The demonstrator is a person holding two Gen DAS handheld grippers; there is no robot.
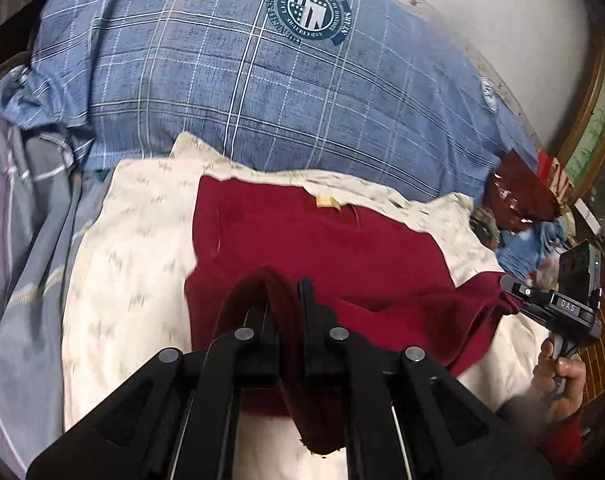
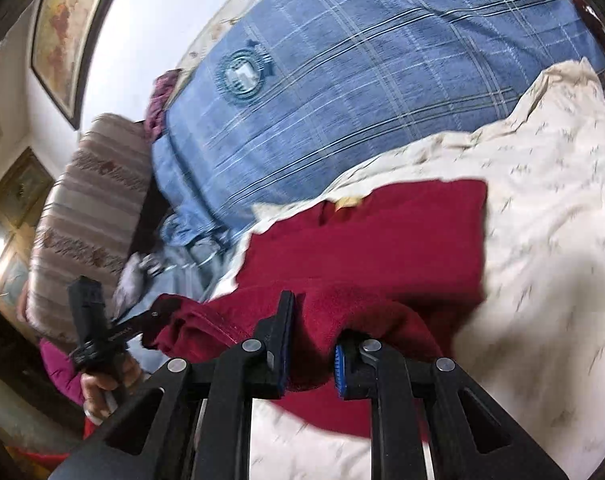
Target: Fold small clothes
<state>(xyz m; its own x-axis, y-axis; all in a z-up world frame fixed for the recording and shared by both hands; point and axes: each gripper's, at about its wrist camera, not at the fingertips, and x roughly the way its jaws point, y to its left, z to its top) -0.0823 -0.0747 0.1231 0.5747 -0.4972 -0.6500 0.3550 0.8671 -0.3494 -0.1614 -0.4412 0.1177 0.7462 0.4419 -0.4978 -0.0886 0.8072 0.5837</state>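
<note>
A dark red small garment (image 1: 322, 240) lies on a cream printed sheet (image 1: 134, 248), a pale label at its far edge. My left gripper (image 1: 286, 292) is shut on a fold of its near edge, lifted between the fingers. My right gripper (image 2: 310, 340) is shut on another bunch of the red garment (image 2: 382, 248), cloth bulging between the blue pads. Each gripper shows in the other view: the right one (image 1: 514, 292) at the garment's right corner, the left one (image 2: 150, 316) at its left corner.
A blue plaid duvet (image 1: 242, 80) with a round emblem lies behind the sheet. Grey striped bedding (image 1: 18, 240) lies at the left. A striped cushion (image 2: 90, 216), framed pictures and a white wall are beyond. A dark red bag (image 1: 518, 196) sits at the far right.
</note>
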